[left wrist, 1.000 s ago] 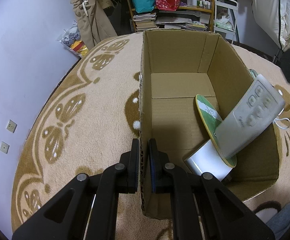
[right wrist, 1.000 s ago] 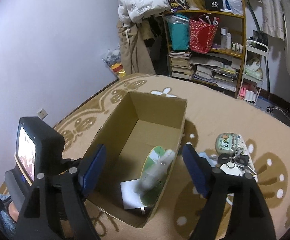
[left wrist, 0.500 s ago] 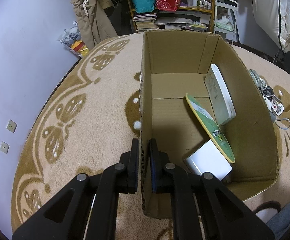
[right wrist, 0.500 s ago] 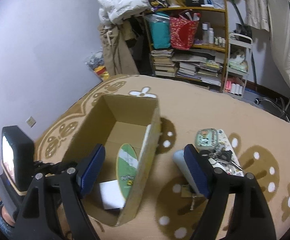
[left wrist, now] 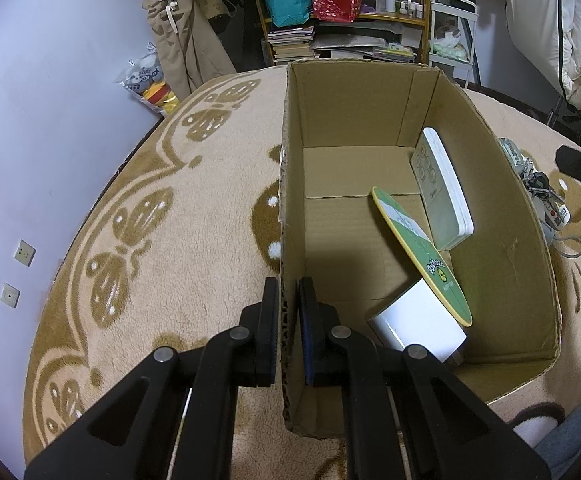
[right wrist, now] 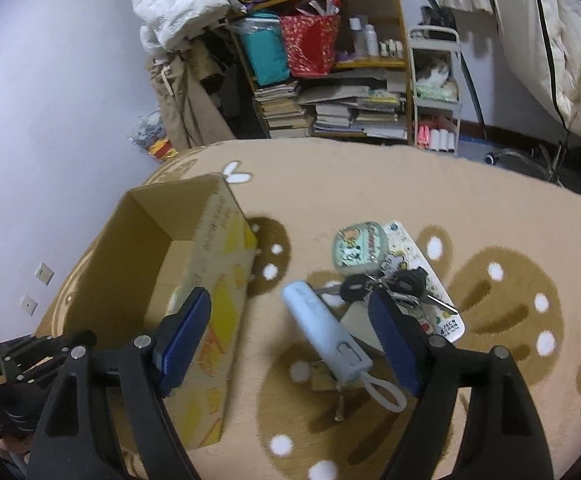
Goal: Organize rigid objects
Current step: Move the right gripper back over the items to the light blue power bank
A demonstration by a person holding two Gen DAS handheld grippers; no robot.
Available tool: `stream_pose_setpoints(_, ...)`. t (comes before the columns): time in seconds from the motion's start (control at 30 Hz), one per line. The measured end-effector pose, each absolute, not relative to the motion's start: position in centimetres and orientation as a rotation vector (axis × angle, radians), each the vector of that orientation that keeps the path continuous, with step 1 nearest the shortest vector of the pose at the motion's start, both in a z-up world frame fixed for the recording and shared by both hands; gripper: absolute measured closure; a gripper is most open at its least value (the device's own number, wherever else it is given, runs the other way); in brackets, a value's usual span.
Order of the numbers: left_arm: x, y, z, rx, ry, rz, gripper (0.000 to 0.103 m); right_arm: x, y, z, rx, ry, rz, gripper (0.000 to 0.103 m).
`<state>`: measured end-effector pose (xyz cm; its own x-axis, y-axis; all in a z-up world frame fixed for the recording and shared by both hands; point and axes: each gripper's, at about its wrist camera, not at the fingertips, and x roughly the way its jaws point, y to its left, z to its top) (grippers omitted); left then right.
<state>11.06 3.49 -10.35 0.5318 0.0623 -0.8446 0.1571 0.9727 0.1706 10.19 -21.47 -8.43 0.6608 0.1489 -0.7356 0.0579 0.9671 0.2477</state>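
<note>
While the left gripper clamps the cardboard box by its wall, the right gripper hangs open over a pale blue, seemingly power-bank-like stick on the carpet.

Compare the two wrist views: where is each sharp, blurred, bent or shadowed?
Left wrist view: sharp; the cardboard box walls bow from fisheye, and shadow falls on its floor. Right wrist view: slightly softer, the shelf curving near the rim, the carpet dimly and evenly lit.
</note>
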Motion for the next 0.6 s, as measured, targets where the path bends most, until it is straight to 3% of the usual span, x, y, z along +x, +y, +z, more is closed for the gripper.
stream_pose_setpoints(0.17, 11.0, 3.5, -10.4, 0.24, 1.011, -0.059, 0.093, 11.6, -22.3, -9.4, 0.277, 0.865, 0.06, 0.019)
stream_pose_setpoints(0.4, 11.1, 3.6, -10.4, 0.242, 1.012, -0.058, 0.093, 13.2, -21.9, -10.4, 0.266, 0.897, 0.102, 0.039)
stream_pose_setpoints(0.6, 11.1, 3.7, -10.3, 0.236, 1.014, -0.062, 0.093, 15.0, -20.6, -10.7, 0.194, 0.946, 0.141, 0.047)
